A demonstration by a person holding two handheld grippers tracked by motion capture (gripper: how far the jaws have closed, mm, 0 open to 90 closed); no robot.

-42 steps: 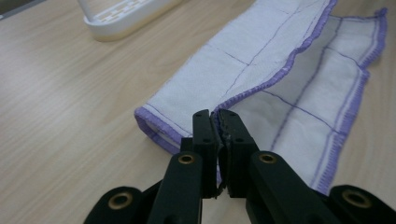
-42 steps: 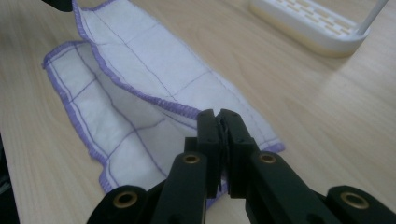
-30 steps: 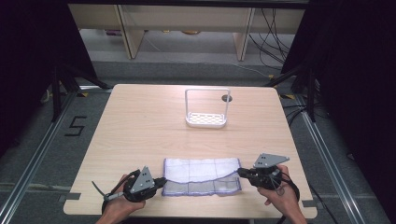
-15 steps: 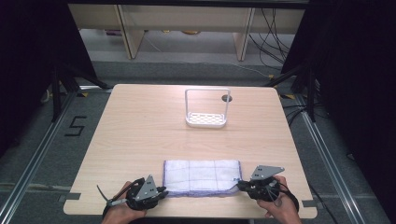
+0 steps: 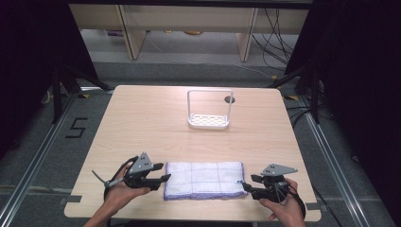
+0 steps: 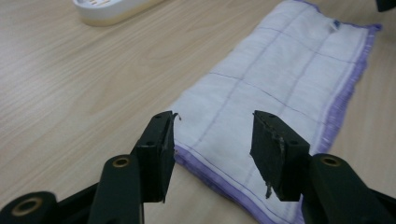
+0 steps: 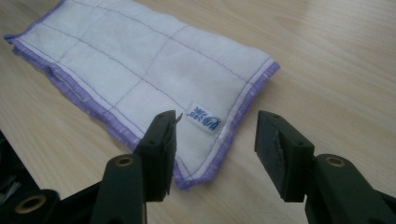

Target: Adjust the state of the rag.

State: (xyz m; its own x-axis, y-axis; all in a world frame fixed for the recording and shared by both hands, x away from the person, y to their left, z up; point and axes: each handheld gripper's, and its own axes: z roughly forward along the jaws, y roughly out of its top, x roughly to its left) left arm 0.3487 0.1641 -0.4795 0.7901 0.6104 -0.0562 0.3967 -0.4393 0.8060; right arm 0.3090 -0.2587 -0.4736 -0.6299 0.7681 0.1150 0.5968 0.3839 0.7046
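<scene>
The white rack (image 5: 209, 121) stands empty at the tabletop's (image 5: 142, 118) far side. The folded cloth (image 5: 204, 179) lies flat at the near edge, now doubled narrower than a second ago. Left claw (image 5: 163, 179) and right claw (image 5: 247, 183) have just been opening, holding nothing, at the cloth's ends.

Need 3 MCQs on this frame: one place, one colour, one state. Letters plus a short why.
1. Where does the folded cloth lie?
A. near table edge, between the grippers
B. inside the white rack
C. on the floor

2. What colour is the cloth's hem?
A. red
B. purple
C. green

3. How does the right gripper stand?
A. shut on the cloth
B. shut on the rack
C. open, pads off the cloth

Key: 1 A, it lies flat between the left gripper and the right one, while the white rack stands apart farther back. 2 B, purple stitching rims the white cloth. 3 C, its jaws have just been opening and stand apart over the labelled corner.
</scene>
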